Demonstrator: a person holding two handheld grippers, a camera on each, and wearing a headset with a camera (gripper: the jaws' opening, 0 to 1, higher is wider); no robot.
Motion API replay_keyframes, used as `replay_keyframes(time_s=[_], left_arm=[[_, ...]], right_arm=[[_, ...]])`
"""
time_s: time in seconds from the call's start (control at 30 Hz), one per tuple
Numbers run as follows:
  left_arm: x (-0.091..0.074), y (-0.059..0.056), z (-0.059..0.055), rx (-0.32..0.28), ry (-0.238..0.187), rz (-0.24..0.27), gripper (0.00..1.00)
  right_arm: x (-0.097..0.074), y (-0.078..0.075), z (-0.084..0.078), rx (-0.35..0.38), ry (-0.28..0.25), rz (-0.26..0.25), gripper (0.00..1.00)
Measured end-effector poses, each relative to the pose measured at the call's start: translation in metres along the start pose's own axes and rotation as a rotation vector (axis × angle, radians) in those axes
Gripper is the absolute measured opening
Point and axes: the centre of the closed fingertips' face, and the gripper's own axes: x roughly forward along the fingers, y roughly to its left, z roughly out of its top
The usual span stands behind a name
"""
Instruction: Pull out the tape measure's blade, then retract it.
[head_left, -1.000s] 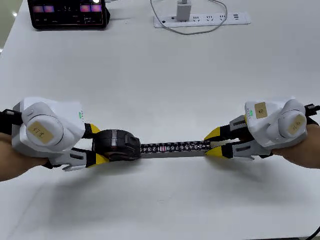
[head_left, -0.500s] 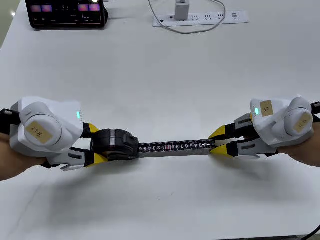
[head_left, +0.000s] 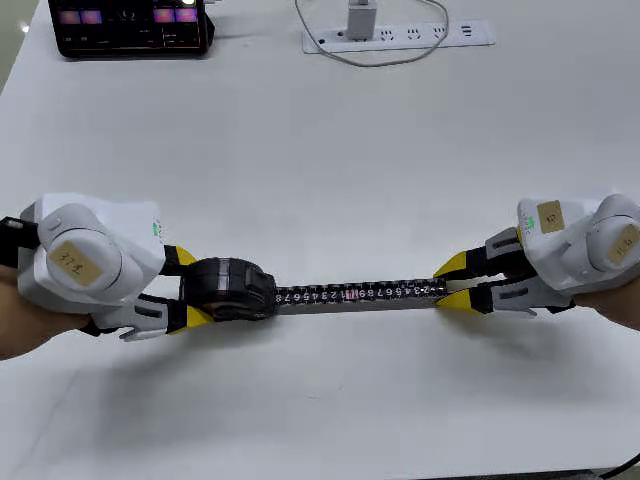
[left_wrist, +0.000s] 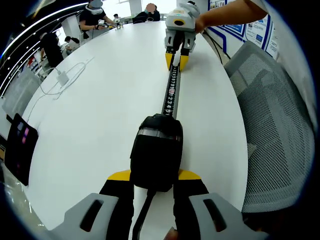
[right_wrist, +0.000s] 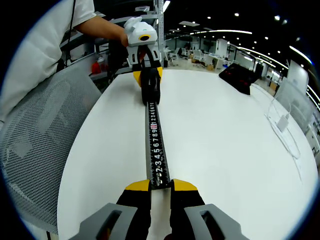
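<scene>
A black tape measure case (head_left: 229, 289) lies low on the white table, with my left gripper (head_left: 187, 289) shut on it. In the left gripper view the case (left_wrist: 157, 151) sits between my yellow-tipped fingers (left_wrist: 117, 176). Its dark numbered blade (head_left: 360, 294) runs out to the right, just above the table. My right gripper (head_left: 452, 283) is shut on the blade's end. The right gripper view has the blade (right_wrist: 155, 146) running from my right gripper (right_wrist: 160, 186) away to the case (right_wrist: 150, 85) and the left gripper (right_wrist: 146, 74) beyond it.
A white power strip (head_left: 400, 37) with a plugged charger and looped cable lies at the table's back. A dark screen device (head_left: 130, 25) stands at the back left. A grey mesh chair (left_wrist: 280, 125) stands by the table's near edge. People sit far off.
My right gripper has moved right with the blade's end, so more of the numbered blade now shows. The left gripper and the case have held still.
</scene>
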Motion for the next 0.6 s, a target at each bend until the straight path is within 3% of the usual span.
replay_keyframes(time_s=[0.6], left_arm=[[0.0, -0.001, 0.001, 0.001, 0.002, -0.002, 0.24]], right_arm=[[-0.013, 0.0, -0.014, 0.002, 0.036, -0.013, 0.1]])
